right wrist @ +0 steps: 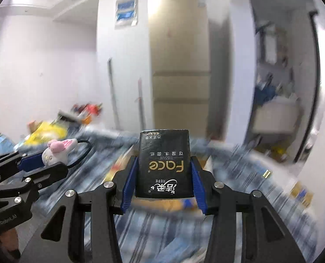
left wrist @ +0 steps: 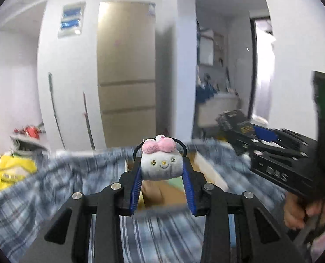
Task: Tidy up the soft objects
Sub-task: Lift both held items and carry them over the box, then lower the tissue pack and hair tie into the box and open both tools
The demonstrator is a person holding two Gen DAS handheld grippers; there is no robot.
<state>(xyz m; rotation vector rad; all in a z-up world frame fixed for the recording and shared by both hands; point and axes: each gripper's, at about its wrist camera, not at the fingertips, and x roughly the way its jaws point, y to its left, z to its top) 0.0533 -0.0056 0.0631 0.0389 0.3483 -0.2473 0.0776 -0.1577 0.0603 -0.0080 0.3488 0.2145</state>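
My left gripper [left wrist: 161,171] is shut on a small white plush toy [left wrist: 161,166] with a pink bow and a black loop, held above an open cardboard box [left wrist: 208,175] on the plaid bedding. My right gripper [right wrist: 164,171] is shut on a black tissue pack [right wrist: 164,164] marked "Face", held upright above the bedding. The right gripper also shows at the right of the left wrist view [left wrist: 245,129] with the black pack [left wrist: 233,118]. The left gripper with the plush toy [right wrist: 57,150] shows at the left of the right wrist view.
Blue-and-white plaid bedding [left wrist: 42,192] covers the surface below. A yellow bag [left wrist: 11,171] and red items [left wrist: 32,131] lie at the far left. A beige cabinet [left wrist: 127,76] and white walls stand behind. A doorway [left wrist: 219,65] opens at right. The view is motion-blurred.
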